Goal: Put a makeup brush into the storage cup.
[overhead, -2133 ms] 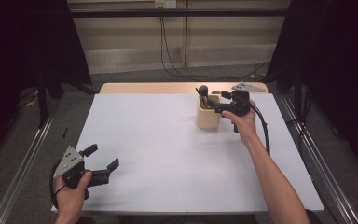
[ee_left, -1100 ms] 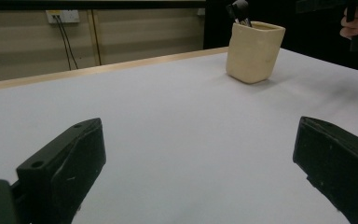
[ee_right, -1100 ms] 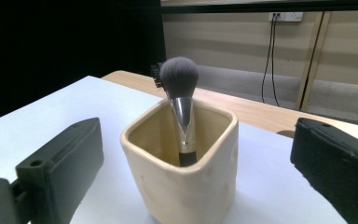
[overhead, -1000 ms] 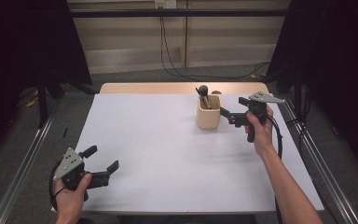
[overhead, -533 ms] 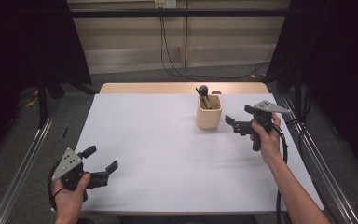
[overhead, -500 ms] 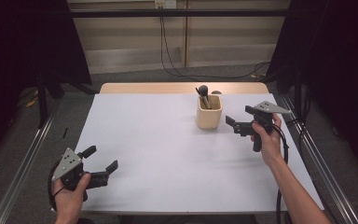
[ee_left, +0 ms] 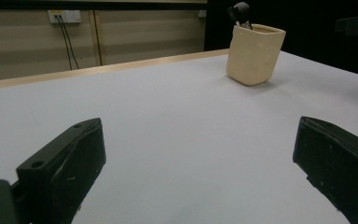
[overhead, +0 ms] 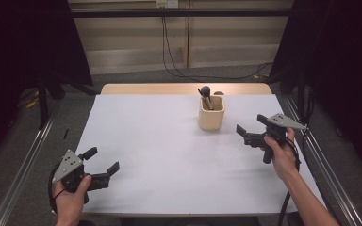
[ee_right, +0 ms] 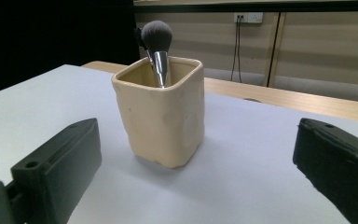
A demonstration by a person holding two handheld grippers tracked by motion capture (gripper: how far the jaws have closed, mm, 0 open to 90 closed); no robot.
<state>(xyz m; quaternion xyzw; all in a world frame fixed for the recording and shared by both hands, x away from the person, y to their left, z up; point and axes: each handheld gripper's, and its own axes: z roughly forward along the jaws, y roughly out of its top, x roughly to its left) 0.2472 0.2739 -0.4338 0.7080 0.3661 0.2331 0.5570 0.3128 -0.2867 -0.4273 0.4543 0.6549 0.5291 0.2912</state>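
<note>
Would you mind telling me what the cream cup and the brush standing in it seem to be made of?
The cup looks like matte ceramic or clay: its cream walls are slightly uneven and dull. The brush has soft grey bristles, probably synthetic, above a shiny, apparently metal collar.

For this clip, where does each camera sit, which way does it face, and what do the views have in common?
High view: above the person's side, looking forward and down on the white table; both forearms show, with the left hand-held gripper and right hand-held gripper.
Left gripper view: low over the table, looking across to the cream cup; its two black jaws stand wide apart.
Right gripper view: close to the cup holding a makeup brush; jaws apart.
Shared: all three show the cup and brush.
</note>
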